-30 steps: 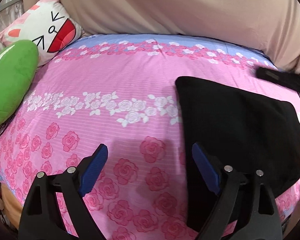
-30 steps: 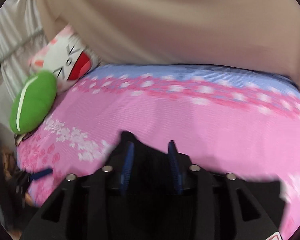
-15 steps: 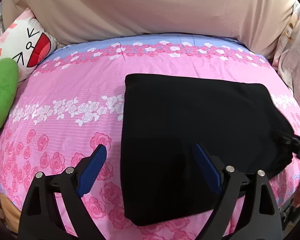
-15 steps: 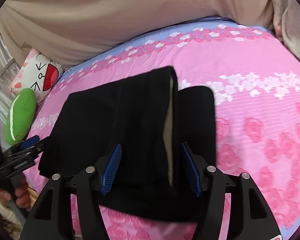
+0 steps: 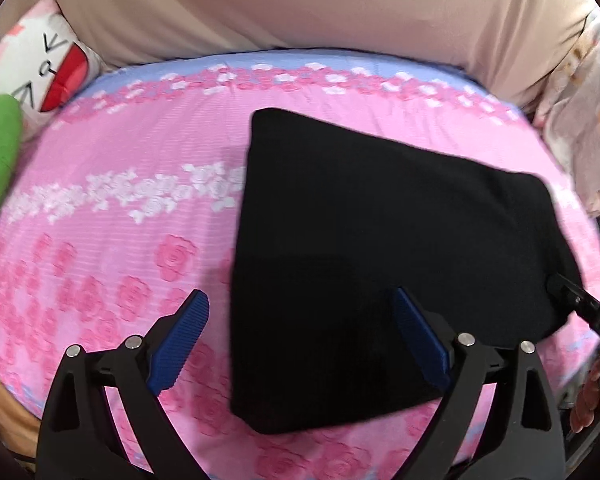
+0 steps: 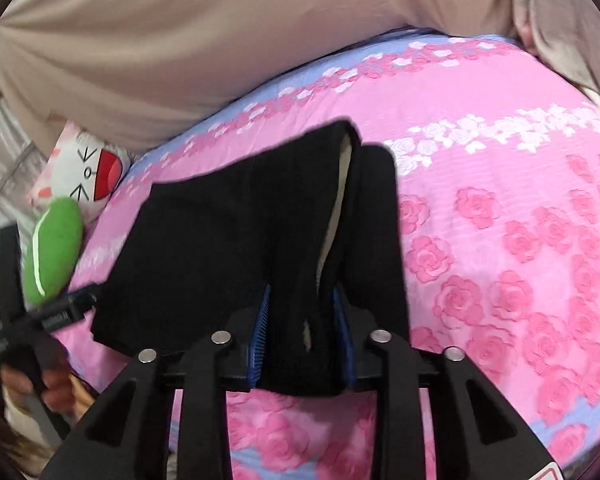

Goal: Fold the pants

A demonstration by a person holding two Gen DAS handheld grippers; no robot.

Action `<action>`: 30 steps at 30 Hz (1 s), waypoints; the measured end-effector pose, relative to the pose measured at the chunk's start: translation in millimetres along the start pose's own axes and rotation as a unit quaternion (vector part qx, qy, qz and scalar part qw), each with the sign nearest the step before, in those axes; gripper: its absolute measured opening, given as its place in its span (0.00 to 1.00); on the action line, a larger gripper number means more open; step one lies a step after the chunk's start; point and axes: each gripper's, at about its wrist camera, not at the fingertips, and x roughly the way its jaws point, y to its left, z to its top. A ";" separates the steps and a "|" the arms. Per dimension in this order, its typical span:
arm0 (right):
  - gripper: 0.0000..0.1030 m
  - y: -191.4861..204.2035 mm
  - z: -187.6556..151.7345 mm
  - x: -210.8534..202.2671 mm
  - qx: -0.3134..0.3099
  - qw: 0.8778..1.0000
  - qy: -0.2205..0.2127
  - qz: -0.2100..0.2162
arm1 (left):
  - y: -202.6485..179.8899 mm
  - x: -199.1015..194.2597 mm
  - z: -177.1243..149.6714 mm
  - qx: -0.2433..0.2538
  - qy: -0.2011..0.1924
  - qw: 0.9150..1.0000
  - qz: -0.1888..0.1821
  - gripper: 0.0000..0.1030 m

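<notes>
One folded black fabric pair of pants (image 5: 380,248) lies on the rose-patterned pink bed sheet (image 5: 112,208); the right gripper (image 6: 302,320) has its jaws clamped on one pants edge (just been closing), and the left gripper (image 5: 300,312) has its jaws wide apart, just been opening, gripping nothing.

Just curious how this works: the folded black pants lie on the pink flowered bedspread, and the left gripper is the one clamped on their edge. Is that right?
Not quite. The right gripper is clamped on the black pants, as the right wrist view shows. The left gripper stands open above them. The pants do lie on the pink flowered bedspread.

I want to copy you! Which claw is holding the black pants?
The right claw: its blue pads pinch a bunched edge of the black pants. The left claw has just been opening and stands wide with nothing pinched, above the pants.
</notes>
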 end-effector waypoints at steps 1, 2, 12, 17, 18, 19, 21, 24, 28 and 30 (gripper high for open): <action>0.59 2.4 4.7 -10.7 -0.006 1.000 -0.027 -0.010 | 3.0 -2.2 -0.6 -0.010 -0.004 1.000 -0.013 0.89; 0.65 3.4 7.3 -14.2 -0.014 0.999 -0.037 -0.018 | 5.9 -1.6 -1.0 -0.019 -0.003 1.000 -0.019 0.90; 0.38 -23.9 19.1 45.0 0.041 0.998 0.015 0.048 | 26.4 39.3 -2.2 -0.078 0.034 0.989 -0.121 0.39; 0.34 17.3 61.7 4.8 -0.024 0.995 -0.059 0.081 | 23.5 -9.4 44.7 -0.036 -0.063 0.991 -0.111 0.19; 0.34 23.6 69.2 1.2 -0.030 0.993 -0.074 0.083 | 25.6 -15.4 52.4 -0.038 -0.078 0.991 -0.106 0.19; 0.36 25.7 76.6 0.9 -0.033 0.992 -0.086 0.086 | 27.8 -17.5 60.6 -0.041 -0.090 0.991 -0.095 0.20; 0.43 17.2 83.5 18.5 -0.031 0.993 -0.081 0.083 | 28.5 -5.7 66.6 -0.041 -0.089 0.992 -0.075 0.31; 0.50 -9.6 72.5 66.3 -0.005 0.999 -0.034 -0.013 | 27.9 34.8 55.1 -0.024 -0.047 0.998 0.021 0.41; 0.53 -20.2 52.5 39.9 0.033 0.997 -0.069 -0.032 | 38.3 25.5 27.9 -0.037 -0.044 0.997 0.049 0.58; 0.40 -0.8 57.0 23.0 -0.007 0.996 -0.088 -0.024 | 39.0 14.8 27.0 -0.046 -0.056 0.996 0.049 0.64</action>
